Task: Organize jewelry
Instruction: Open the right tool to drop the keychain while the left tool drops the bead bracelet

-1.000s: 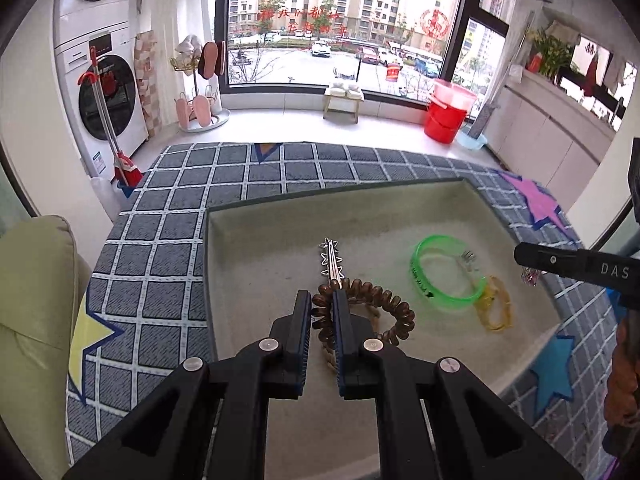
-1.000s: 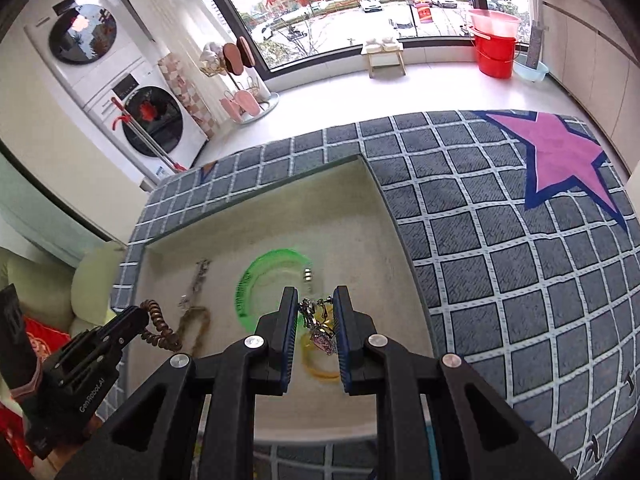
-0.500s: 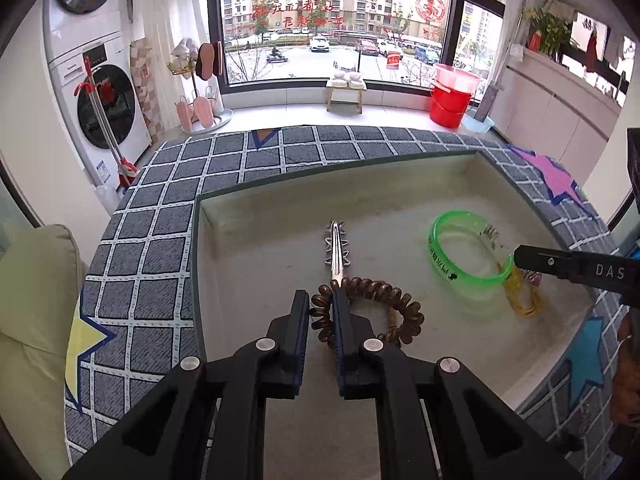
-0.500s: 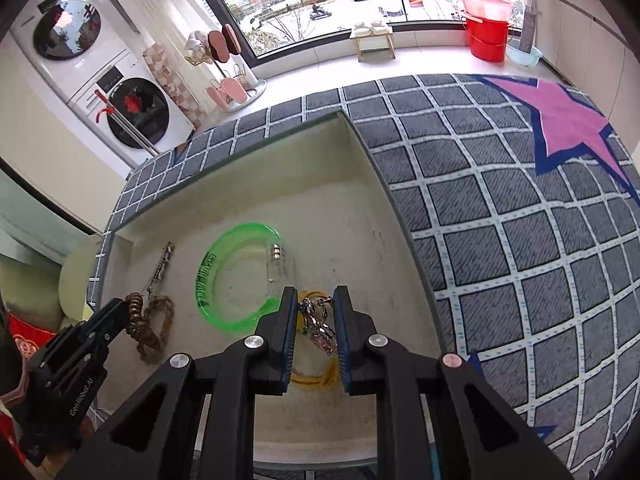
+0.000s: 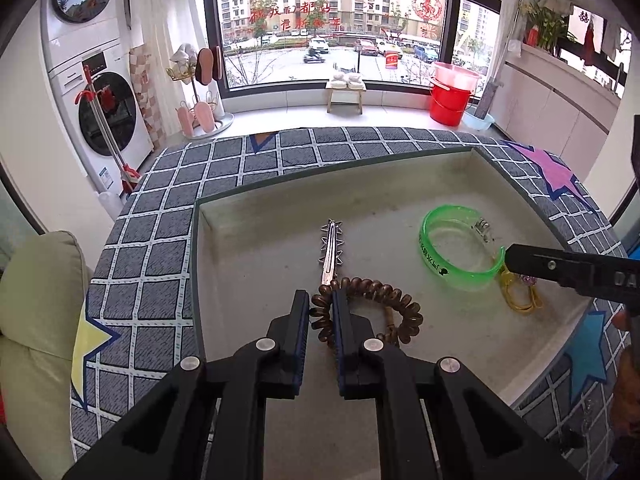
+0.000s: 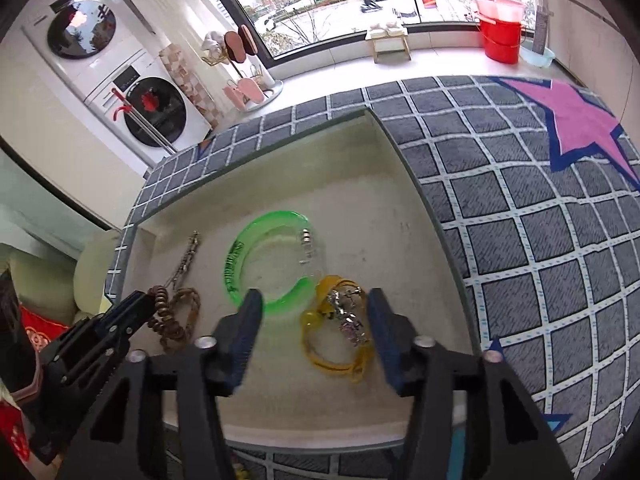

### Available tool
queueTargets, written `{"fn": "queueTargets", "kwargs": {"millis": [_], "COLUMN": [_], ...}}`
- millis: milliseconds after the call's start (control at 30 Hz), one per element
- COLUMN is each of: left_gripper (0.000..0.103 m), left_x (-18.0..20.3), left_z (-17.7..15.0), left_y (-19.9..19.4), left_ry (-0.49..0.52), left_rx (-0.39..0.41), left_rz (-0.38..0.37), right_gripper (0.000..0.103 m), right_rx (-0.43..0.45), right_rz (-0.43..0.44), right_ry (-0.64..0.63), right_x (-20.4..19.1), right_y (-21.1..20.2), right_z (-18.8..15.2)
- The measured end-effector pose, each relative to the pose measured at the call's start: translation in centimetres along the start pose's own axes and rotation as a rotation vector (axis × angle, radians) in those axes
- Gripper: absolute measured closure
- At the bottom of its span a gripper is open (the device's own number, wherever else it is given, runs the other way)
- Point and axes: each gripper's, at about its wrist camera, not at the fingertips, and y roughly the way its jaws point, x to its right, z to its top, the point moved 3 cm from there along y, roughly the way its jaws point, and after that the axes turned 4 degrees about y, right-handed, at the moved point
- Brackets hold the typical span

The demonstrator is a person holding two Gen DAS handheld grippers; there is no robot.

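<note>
Left gripper (image 5: 321,312) squeezed tight on the brown curly band (image 5: 372,312), with the spiky silver clip (image 5: 331,252) just past the tips. Right gripper (image 6: 316,320) jaws opening, touching nothing. Between them, down in the tray (image 6: 400,208): a sparkly charm (image 6: 348,320) on a yellow ring (image 6: 332,344). Green bangle (image 6: 272,256) just ahead, toward the left jaw.

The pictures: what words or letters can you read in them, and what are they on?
"DA": white letters on the right gripper, cut off by the picture's edge.
Dark print on the green bangle: too small to read.
Red characters on the window: too blurred to read.
Round red sign on the window, at right: a pattern, not readable.
Label on the washer: too small to read.
</note>
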Motion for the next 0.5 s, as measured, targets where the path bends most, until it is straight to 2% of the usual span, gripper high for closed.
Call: {"fn": "queueTargets", "kwargs": {"millis": [67, 133, 167, 200, 267, 367, 500], "left_gripper": [0.079, 0.061, 0.027, 0.014, 0.014, 0.014, 0.012], "left_x": [0.3, 0.4, 0.4, 0.3, 0.2, 0.4, 0.5], "left_z": [0.1, 0.2, 0.2, 0.3, 0.5, 0.7, 0.9], "left_y": [-0.1, -0.1, -0.2, -0.6, -1.3, -1.2, -2.0], "left_ry": [0.007, 0.016, 0.017, 0.011, 0.011, 0.016, 0.015], "left_rx": [0.003, 0.004, 0.008, 0.035, 0.079, 0.055, 0.074], "left_rz": [0.008, 0.018, 0.030, 0.047, 0.059, 0.047, 0.051], "right_gripper": [0.038, 0.038, 0.038, 0.038, 0.038, 0.038, 0.037], "right_rx": [0.013, 0.025, 0.030, 0.035, 0.047, 0.051, 0.048], "right_rz": [0.006, 0.014, 0.014, 0.015, 0.018, 0.010, 0.006], "right_ry": [-0.006, -0.004, -0.002, 0.000, 0.005, 0.004, 0.010], "right_x": [-0.4, -0.6, -0.6, -0.5, -0.4, -0.3, -0.2], "right_y": [-0.6, -1.3, -1.5, -1.9, -2.5, -2.9, -3.5], "right_z": [-0.1, -0.1, -0.1, 0.0, 0.0, 0.1, -0.3]}}
